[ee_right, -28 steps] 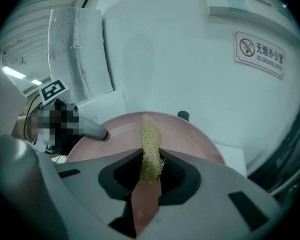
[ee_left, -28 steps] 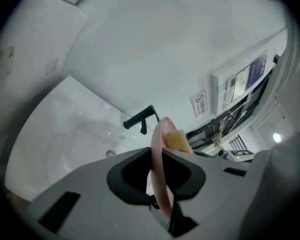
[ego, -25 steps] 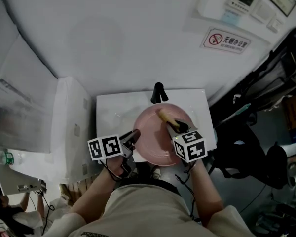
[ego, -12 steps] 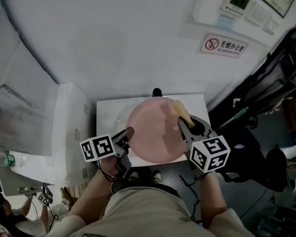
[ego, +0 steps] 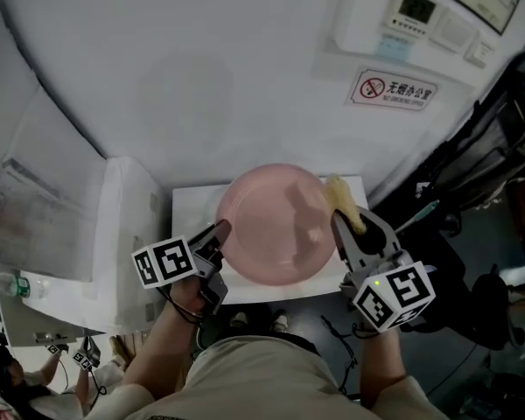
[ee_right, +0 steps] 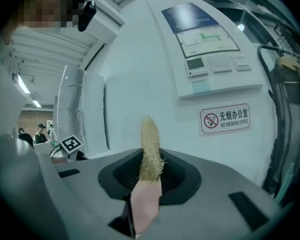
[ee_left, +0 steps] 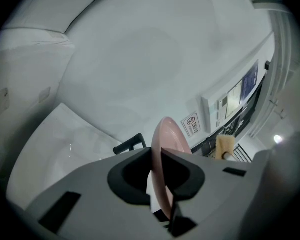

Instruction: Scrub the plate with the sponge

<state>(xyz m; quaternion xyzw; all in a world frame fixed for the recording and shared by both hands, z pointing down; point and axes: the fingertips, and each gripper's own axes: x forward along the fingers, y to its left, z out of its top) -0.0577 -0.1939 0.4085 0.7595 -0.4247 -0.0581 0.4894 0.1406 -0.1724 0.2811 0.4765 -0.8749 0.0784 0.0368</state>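
My left gripper is pinching the pink plate, edge-on in its own view and face-on from the head view, while my right gripper is clamping the sponge.

White sink set against a pale wall, black tap at its far edge

head: overhead, steeply down | gripper views: close along jaws, facing wall | shared: plate, no-smoking sign

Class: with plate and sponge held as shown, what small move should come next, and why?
Probably swing the sponge leftward onto the plate's face: the right gripper holds it beside the rim, while the left gripper grips the raised plate.
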